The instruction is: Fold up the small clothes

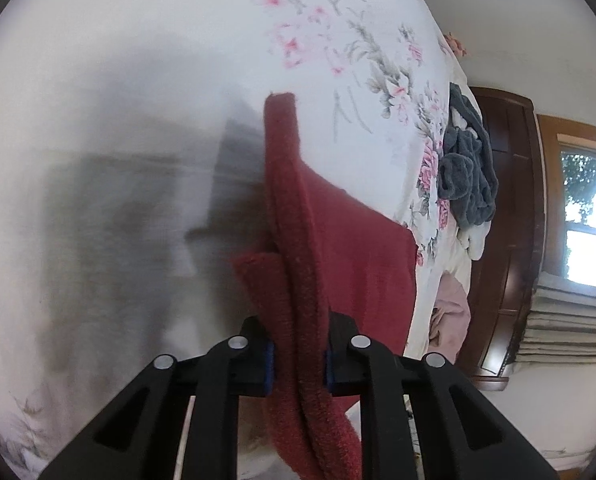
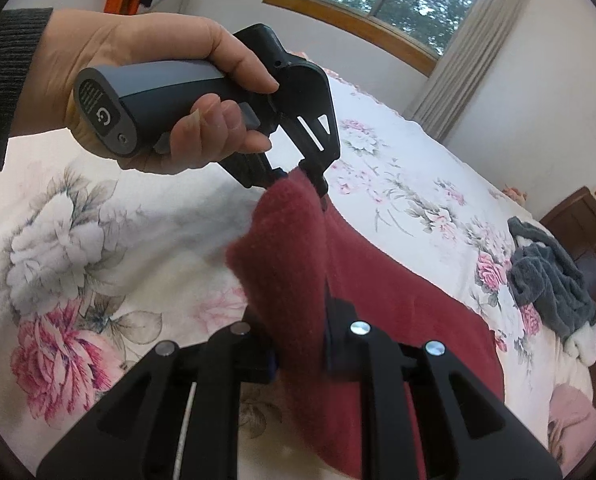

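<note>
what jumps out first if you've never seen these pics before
The dark red garment grabs the eye: it is lifted off the floral bedspread, pinched by the right tool near the camera and by the left tool further up, held in a person's hand. Off to the right, a crumpled grey garment lies on the bed below a wood-framed window.

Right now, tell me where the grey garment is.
The grey garment lies crumpled on the floral bedspread, at the right of both views, beyond the red cloth, near the dark wooden furniture.
</note>
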`<state>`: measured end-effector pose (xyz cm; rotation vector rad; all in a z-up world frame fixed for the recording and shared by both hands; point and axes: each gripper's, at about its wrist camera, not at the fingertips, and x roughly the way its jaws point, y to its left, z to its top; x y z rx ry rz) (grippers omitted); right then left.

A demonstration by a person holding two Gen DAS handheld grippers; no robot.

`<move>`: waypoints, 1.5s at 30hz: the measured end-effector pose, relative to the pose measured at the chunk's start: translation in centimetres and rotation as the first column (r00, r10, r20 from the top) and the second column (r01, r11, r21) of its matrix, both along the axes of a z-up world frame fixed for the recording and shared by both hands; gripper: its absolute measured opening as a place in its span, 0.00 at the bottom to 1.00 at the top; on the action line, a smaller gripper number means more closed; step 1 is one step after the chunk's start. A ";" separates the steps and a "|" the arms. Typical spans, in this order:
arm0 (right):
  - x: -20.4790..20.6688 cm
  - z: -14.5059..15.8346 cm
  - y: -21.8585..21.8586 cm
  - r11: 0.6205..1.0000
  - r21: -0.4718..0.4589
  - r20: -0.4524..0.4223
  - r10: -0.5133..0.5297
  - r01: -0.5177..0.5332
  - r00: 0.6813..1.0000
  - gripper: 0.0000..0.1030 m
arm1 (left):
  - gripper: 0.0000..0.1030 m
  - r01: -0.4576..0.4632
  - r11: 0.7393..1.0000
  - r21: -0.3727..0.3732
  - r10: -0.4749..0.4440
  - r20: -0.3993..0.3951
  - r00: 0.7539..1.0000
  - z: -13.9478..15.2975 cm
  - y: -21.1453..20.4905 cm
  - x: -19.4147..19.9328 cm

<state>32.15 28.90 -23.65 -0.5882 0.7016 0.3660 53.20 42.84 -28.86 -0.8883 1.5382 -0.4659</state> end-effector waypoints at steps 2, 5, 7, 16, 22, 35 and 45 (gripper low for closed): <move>-0.1 0.8 -0.6 1.000 0.026 0.001 -0.015 0.015 1.000 0.14 | 0.16 0.014 1.000 0.023 -0.015 0.015 1.000 1.5 -0.8 0.3; -0.2 2.0 -1.6 0.997 0.061 0.002 -0.037 0.037 0.999 0.13 | 0.16 0.034 0.998 0.056 -0.035 0.034 0.999 3.5 -2.0 0.7; -0.1 2.9 -2.5 0.995 0.087 0.000 -0.055 0.055 0.998 0.13 | 0.16 0.051 0.995 0.086 -0.055 0.046 0.997 4.8 -3.0 1.1; 0.5 6.1 -8.1 0.960 0.233 -0.048 -0.147 0.154 0.988 0.11 | 0.15 0.114 0.964 0.240 -0.138 0.084 0.987 10.4 -9.1 2.1; 0.4 6.9 -11.8 0.926 0.311 -0.089 -0.197 0.215 0.976 0.11 | 0.15 0.158 0.933 0.323 -0.197 0.091 0.976 12.8 -13.5 2.2; 0.1 6.5 -20.0 0.849 0.410 -0.158 -0.293 0.332 0.943 0.10 | 0.15 0.254 0.854 0.453 -0.312 0.057 0.948 13.7 -24.5 2.5; 0.0 4.7 -24.9 0.772 0.472 -0.238 -0.352 0.425 0.905 0.10 | 0.15 0.318 0.788 0.528 -0.378 0.006 0.926 11.9 -31.5 2.4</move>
